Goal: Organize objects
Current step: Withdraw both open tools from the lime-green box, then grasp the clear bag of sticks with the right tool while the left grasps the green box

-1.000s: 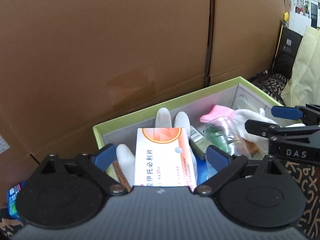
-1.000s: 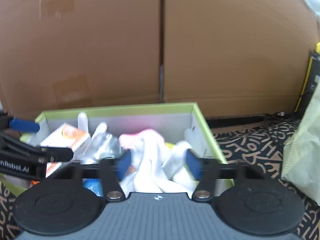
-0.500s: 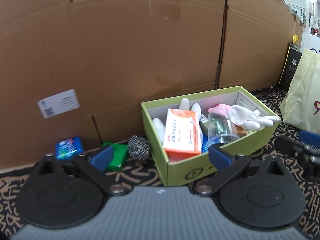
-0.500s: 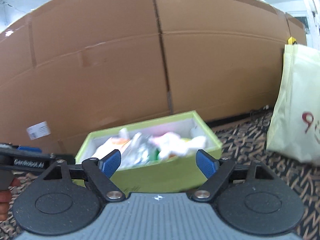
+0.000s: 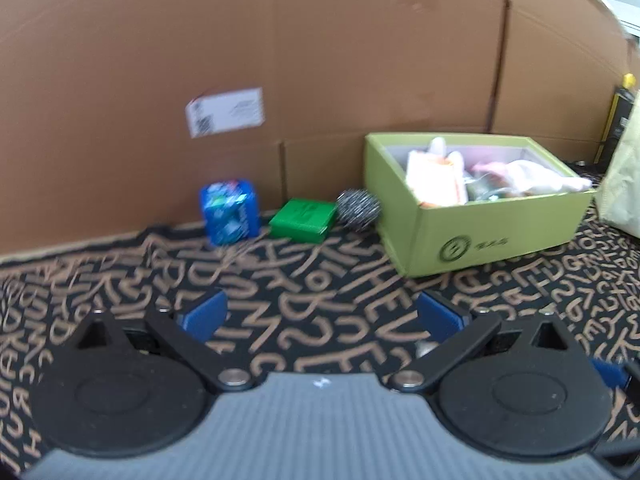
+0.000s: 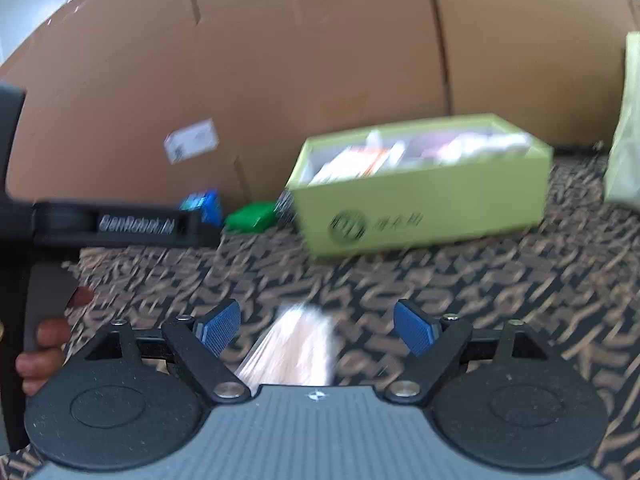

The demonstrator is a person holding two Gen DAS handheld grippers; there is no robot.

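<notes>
A light green box (image 5: 500,236) stands on the patterned cloth at the right, holding an orange-white medicine box (image 5: 436,176), a white glove (image 5: 548,178) and other items. It also shows in the right wrist view (image 6: 424,204). Left of it lie a steel scourer (image 5: 357,210), a green packet (image 5: 302,221) and a blue packet (image 5: 229,212). My left gripper (image 5: 322,314) is open and empty, well back from the box. My right gripper (image 6: 318,326) is open, with a blurred pale pink packet (image 6: 292,350) on the cloth between its fingers.
A tall cardboard wall (image 5: 320,60) with a white label (image 5: 225,111) runs along the back. A cream bag (image 5: 624,184) stands at the far right. The left gripper's body (image 6: 120,224) and the hand holding it show at the left of the right wrist view.
Both grippers have pulled back from the green box, which was close under them and is now farther off. The medicine box stays in the box. A pale packet now lies under the right gripper.
</notes>
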